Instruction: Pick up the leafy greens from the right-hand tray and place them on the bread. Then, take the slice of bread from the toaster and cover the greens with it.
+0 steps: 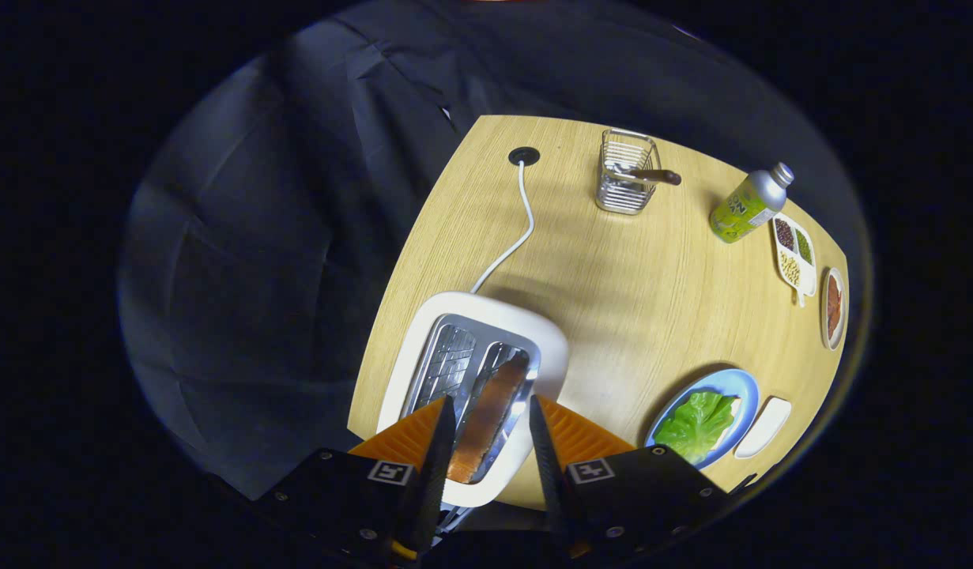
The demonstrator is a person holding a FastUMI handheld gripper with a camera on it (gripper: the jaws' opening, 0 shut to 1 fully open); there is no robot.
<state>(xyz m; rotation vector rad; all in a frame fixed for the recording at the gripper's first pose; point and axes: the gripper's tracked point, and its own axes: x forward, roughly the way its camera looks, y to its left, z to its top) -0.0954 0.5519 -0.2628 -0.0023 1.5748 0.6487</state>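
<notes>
A white toaster (486, 332) stands on the wooden table just ahead of my fingers, seen from above. A slice of browned bread (490, 415) sticks up from its right slot, and the left slot holds nothing. My gripper (490, 411) is open, with its orange fingers (443, 431) either side of the slice, not pressing on it. To the right, leafy greens (695, 423) lie on a blue plate (735, 383); a pale edge of bread peeks out under them. A small white tray (764, 427) lies beside the plate, bare.
A white cord (522, 225) runs from the toaster to a hole in the table. Beyond stand a wire basket (627, 172) with a utensil, a green bottle (748, 204), a divided dish of beans (794, 251) and a small dish (833, 308).
</notes>
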